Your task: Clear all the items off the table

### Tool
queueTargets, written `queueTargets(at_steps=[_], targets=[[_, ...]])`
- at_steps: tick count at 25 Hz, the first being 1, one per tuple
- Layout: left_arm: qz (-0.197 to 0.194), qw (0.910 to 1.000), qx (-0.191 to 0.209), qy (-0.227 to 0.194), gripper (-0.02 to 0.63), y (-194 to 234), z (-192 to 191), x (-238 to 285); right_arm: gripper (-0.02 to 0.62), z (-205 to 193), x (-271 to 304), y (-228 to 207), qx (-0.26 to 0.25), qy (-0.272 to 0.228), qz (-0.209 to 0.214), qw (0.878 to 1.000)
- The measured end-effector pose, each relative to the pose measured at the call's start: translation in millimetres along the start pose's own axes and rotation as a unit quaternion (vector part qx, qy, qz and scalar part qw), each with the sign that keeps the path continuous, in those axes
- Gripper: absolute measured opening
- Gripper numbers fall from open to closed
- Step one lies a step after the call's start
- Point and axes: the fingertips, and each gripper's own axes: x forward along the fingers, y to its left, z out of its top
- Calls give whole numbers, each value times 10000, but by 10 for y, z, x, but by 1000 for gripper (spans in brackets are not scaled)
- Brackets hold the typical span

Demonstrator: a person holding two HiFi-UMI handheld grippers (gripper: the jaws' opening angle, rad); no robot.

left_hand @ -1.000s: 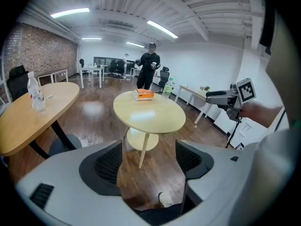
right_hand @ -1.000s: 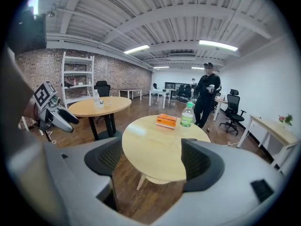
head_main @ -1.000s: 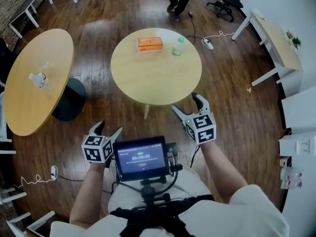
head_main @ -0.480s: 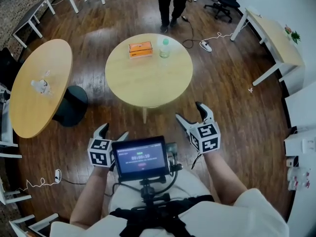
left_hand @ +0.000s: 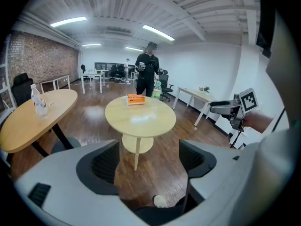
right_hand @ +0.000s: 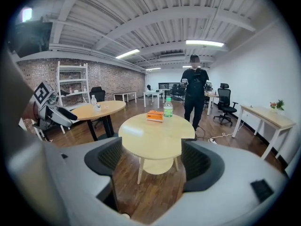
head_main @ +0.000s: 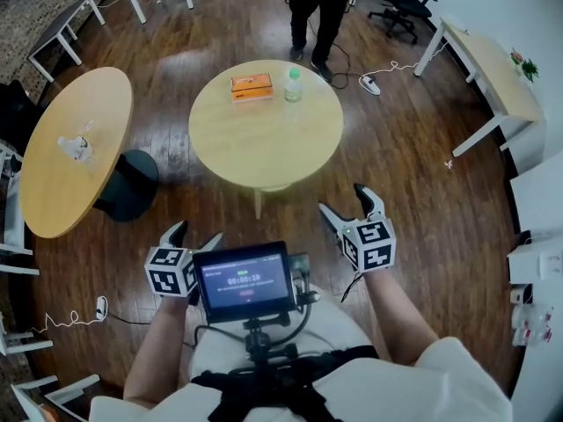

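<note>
We hold the left gripper (head_main: 196,231) and right gripper (head_main: 343,199) wide and empty, short of the tabletop (head_main: 264,139), readied for the orange box (head_main: 251,86) and bottle (head_main: 293,84) at its far side.

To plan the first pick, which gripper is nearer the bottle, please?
Right. The right gripper is across the table from the bottle; the left gripper is farther back, leftward.
</note>
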Motion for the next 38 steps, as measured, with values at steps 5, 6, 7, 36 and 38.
queueTargets(at_steps=[5, 6, 7, 36, 38], targets=[[196, 9997, -118, 49, 398, 159, -68, -97, 404, -5, 179, -47, 26, 43, 3, 10000], [226, 9996, -161, 51, 399, 198, -77, -110, 405, 11, 242, -61, 29, 45, 7, 10000], [251, 9994, -210, 58, 399, 238, -91, -124, 405, 32, 312, -77, 38, 42, 10, 10000], [215, 9992, -248, 235, 396, 1932, 603, 626, 448, 1181, 3300, -1020, 34, 537, -844, 9950], [320, 9984, -411, 217, 396, 1869, 625, 614, 448, 1123, 3434, -1106, -48, 646, -796, 9947]])
